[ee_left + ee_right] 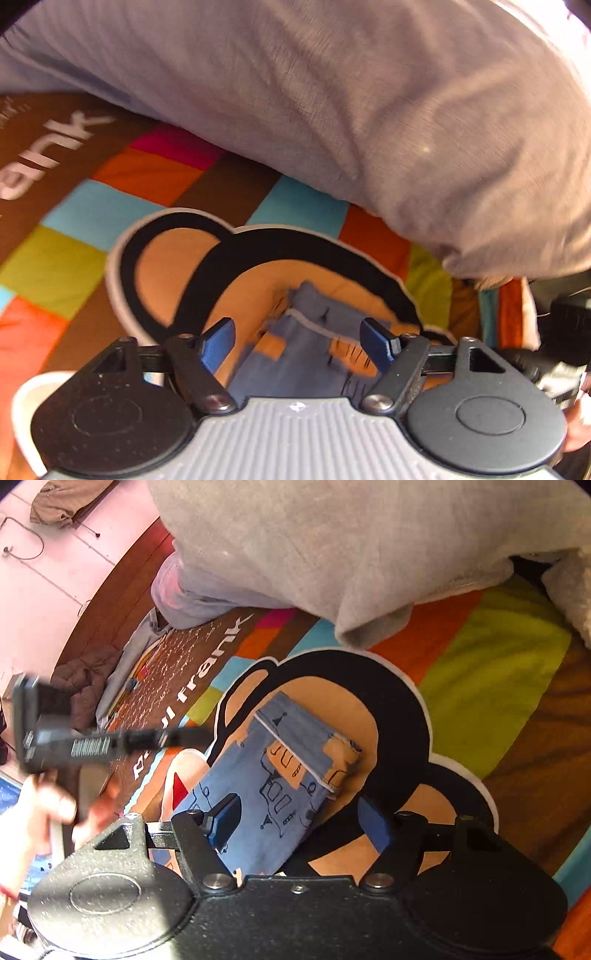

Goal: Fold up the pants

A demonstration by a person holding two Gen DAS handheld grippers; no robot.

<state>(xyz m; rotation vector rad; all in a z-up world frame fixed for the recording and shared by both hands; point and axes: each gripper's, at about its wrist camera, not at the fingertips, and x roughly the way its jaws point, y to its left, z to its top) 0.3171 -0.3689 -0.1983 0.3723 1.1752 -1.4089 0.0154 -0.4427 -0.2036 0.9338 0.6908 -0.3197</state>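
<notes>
Near end of folded pants (266, 786) behind right tool (299, 825); left-wrist view motion-blurred.

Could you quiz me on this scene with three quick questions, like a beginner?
1. True or false: the small blue printed pants lie folded on the colourful patchwork blanket.
2. Which cloth heaps up behind the pants? A. red towel B. big grey garment C. green rug
3. Fill in: both the left tongs and the right tongs stand ____, gripping nothing.

Key: 1 true. 2 B. 3 open.
</notes>
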